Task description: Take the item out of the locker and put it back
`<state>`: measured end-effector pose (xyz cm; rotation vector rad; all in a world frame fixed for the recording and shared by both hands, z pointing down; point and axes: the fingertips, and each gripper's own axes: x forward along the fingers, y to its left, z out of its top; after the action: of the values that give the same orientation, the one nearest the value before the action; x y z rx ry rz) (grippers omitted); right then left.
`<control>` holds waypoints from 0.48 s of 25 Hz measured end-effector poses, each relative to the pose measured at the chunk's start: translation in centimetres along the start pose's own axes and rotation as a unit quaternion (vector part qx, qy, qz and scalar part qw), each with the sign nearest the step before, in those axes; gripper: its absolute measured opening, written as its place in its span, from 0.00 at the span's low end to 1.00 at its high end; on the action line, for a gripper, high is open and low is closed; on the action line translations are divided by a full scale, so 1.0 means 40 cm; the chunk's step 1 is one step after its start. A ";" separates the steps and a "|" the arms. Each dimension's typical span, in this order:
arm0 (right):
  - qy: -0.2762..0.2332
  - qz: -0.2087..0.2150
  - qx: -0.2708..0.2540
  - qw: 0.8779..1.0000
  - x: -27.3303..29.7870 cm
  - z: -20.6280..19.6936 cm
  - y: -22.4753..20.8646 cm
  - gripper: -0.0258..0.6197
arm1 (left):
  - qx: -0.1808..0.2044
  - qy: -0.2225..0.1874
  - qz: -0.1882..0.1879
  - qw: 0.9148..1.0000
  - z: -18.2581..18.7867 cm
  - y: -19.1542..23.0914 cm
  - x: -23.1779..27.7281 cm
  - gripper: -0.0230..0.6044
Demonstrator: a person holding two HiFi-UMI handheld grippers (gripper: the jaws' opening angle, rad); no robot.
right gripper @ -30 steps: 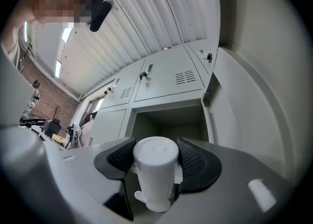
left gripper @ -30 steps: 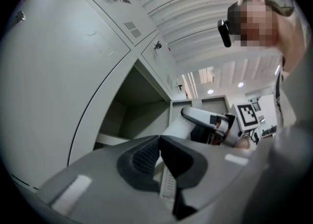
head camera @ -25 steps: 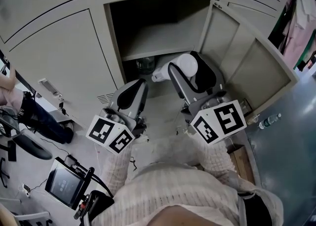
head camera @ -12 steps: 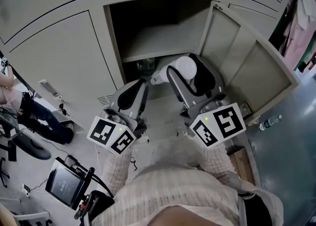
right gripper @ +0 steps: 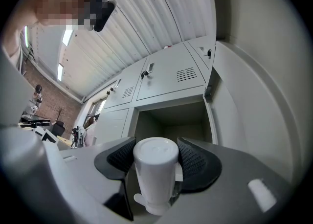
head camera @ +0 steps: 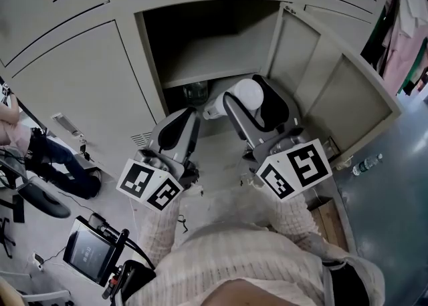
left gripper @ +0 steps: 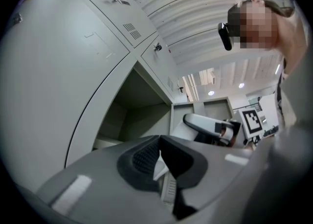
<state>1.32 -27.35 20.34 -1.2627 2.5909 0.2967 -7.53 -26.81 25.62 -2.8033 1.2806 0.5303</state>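
Observation:
My right gripper (head camera: 253, 95) is shut on a white bottle (head camera: 245, 92), which it holds in front of the open locker (head camera: 200, 44), level with the shelf (head camera: 207, 75). In the right gripper view the white bottle (right gripper: 155, 169) stands upright between the two dark pads of the right gripper (right gripper: 155, 158), with the locker's opening straight ahead. My left gripper (head camera: 188, 116) hangs lower left, by the locker's bottom compartment. In its own view the left gripper (left gripper: 159, 145) has its pads together with nothing held.
The locker door (head camera: 328, 84) stands swung out to the right. A clear container (head camera: 196, 89) sits under the shelf. On the floor are a water bottle (head camera: 366, 163), a cardboard box (head camera: 328, 216) and a screen device (head camera: 85, 252). A person (head camera: 40, 151) sits at left.
The right gripper with the white bottle has edged slightly left, toward the locker opening. The left gripper has hardly moved.

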 end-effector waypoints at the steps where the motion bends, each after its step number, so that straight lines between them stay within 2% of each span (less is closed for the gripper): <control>1: -0.002 0.000 -0.001 1.000 0.000 0.003 0.000 0.46 | -0.001 0.000 0.000 1.000 -0.001 0.000 0.000 0.04; 6: -0.026 0.000 -0.011 1.000 0.002 0.045 0.002 0.45 | -0.004 0.006 0.001 1.000 -0.011 0.001 -0.002 0.04; 12: -0.078 0.008 -0.037 0.996 0.015 0.145 0.013 0.45 | 0.001 0.001 0.001 1.000 -0.006 0.001 -0.005 0.04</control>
<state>1.28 -25.84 14.69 -1.1925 2.4783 0.4783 -7.61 -26.74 25.92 -2.8023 1.2837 0.5276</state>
